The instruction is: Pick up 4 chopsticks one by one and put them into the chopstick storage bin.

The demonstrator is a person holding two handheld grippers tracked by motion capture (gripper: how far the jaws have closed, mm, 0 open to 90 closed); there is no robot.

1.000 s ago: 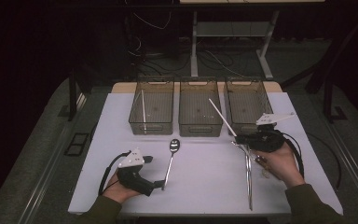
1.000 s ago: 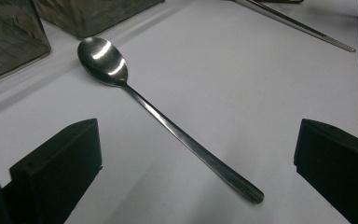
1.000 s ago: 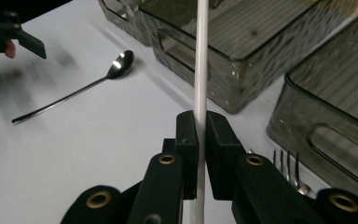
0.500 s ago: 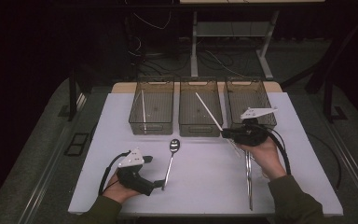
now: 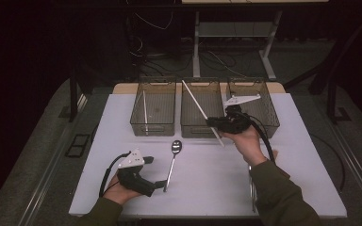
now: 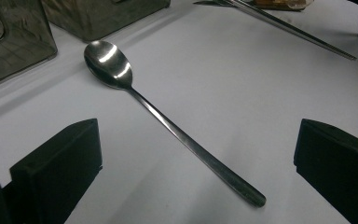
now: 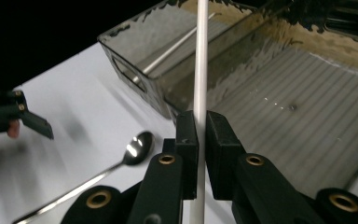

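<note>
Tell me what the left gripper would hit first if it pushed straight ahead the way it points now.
Probably the spoon: it lies on the table between the open jaws of the left gripper, handle end nearest. Beyond it stand the bins, though depth is hard to judge.

Premises appear to be a laboratory or recording studio set up for data capture, not a home. A white-topped table [image 5: 207,188] stands alone on grey carpet, with dark surroundings. Loose cables [image 5: 155,28] trail across the floor behind it, beside a metal desk frame [image 5: 231,35]. Three identical smoked-plastic bins [image 5: 153,106] stand in a row.
</note>
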